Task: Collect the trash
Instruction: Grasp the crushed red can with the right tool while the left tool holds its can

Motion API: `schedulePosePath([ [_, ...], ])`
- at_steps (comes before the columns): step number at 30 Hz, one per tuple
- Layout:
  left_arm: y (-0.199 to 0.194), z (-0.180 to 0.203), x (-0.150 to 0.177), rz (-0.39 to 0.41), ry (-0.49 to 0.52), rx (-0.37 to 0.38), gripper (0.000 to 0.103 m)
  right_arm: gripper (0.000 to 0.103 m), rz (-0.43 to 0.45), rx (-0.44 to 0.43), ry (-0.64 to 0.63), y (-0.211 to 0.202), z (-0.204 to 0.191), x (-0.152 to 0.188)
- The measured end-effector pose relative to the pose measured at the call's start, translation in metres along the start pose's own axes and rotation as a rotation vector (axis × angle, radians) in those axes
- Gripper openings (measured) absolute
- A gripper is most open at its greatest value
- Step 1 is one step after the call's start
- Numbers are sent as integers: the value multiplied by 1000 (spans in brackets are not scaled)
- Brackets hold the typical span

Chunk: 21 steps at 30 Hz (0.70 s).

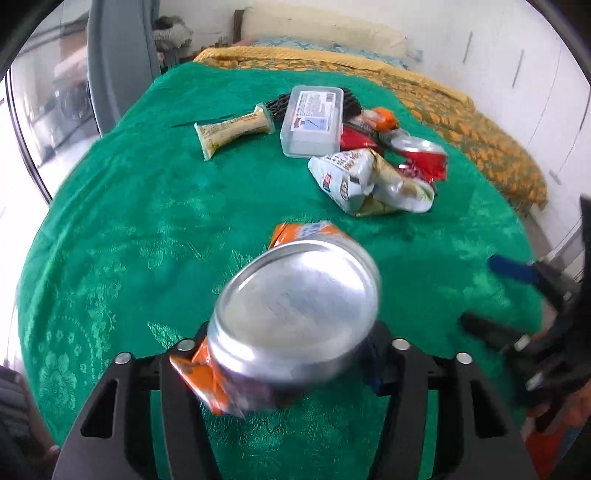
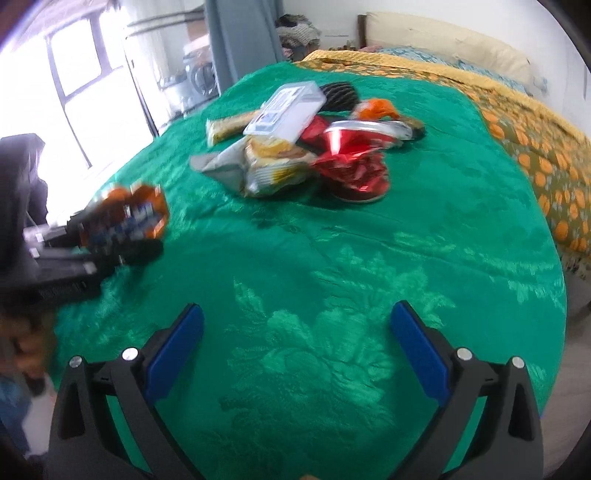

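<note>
A green brocade bedspread (image 2: 332,332) covers the near bed, with a yellow-orange patterned blanket (image 2: 535,147) beyond it to the far right. A cream pillow (image 1: 321,29) lies against the far white wall (image 2: 321,11). At left, bright daylight floods a window (image 2: 74,74) (overexposed), beside what may be a grey curtain (image 1: 118,62).

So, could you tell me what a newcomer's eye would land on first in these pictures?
Probably the crushed orange can, its silver end filling the left wrist view, clamped in the left gripper. Next comes the pile of trash farther back on the green bedspread: a clear plastic box, a crumpled white snack bag and a crushed red can. The right gripper hangs open above bare cloth.
</note>
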State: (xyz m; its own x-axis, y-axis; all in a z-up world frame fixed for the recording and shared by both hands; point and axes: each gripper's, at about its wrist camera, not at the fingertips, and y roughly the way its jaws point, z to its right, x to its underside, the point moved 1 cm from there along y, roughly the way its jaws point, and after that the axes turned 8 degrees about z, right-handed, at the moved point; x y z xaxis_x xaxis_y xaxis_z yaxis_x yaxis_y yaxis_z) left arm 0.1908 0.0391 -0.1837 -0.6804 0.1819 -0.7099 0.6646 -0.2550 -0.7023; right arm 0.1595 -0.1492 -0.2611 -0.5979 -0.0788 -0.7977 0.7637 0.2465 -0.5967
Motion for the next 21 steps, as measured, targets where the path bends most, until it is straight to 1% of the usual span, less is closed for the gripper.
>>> schedulePosePath([
  [1,0,1,2,-1,10,-11,72,98,5,4,21,-2,6,-2],
  [2,1,0,2,-2,14,-17,76,98,12,22,54,-5,17,-5],
  [3,1,1,3,-1,18,-21,76,98,14,38,69,-6,23,-9],
  [5,3,1,4,4,28,-31,81,98,13,73,88,-6,36,-22],
  [7,4,1,4,5,30,-44,83,98,18,89,85,-5,40,-35],
  [10,5,1,4,10,21,-53,85,98,27,104,45,6,37,-61],
  [11,4,1,4,12,19,-56,85,98,22,103,28,15,32,-74],
  [13,4,1,4,14,17,-61,85,98,28,122,24,27,28,-86],
  [17,4,1,5,16,13,-61,85,98,15,160,47,62,26,-108],
  [19,4,0,5,16,12,-59,85,88,-6,171,43,73,27,-112],
  [20,4,0,5,16,11,-58,85,64,-18,175,38,77,28,-113],
  [21,4,0,5,16,10,-57,85,61,-19,170,36,76,29,-113],
])
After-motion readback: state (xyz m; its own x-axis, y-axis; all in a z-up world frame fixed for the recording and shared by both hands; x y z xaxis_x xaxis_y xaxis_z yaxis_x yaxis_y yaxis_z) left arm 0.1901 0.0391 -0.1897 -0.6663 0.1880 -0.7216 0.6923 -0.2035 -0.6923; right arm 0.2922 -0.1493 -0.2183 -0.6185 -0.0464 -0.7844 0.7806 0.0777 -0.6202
